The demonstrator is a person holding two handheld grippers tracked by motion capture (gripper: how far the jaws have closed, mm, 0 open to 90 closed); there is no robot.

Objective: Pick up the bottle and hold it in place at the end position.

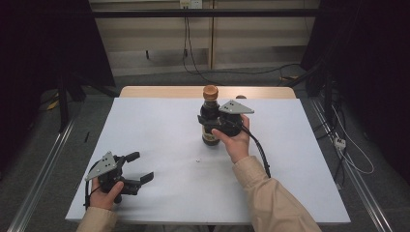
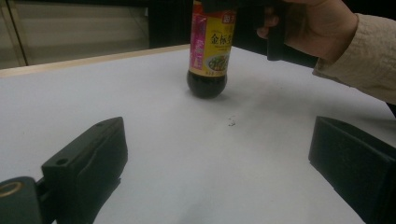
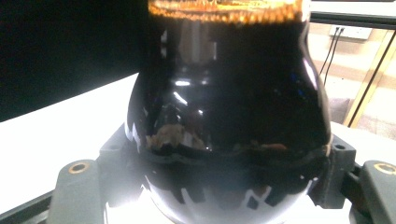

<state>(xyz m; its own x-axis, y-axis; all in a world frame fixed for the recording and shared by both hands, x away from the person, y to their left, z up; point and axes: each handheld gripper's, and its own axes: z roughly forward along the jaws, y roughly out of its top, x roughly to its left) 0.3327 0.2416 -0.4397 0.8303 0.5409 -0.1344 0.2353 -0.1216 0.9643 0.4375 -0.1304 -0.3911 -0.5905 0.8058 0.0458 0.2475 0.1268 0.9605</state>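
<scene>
A dark sauce bottle with a brown cap and a yellow-and-pink label stands upright on the white table, toward its far edge and right of centre, its rounded dark body clasped by the right tool.

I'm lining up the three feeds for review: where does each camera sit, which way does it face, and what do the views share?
High view: above the person's side, facing forward and down on the white table; both forearms, the open left gripper and the right gripper at the dark glass sauce bottle with a brown cap.
Left gripper view: rides the left gripper, facing across the table to the bottle and right hand.
Right gripper view: rides the right gripper, jaws clamped on the bottle.
All three share the bottle.
</scene>
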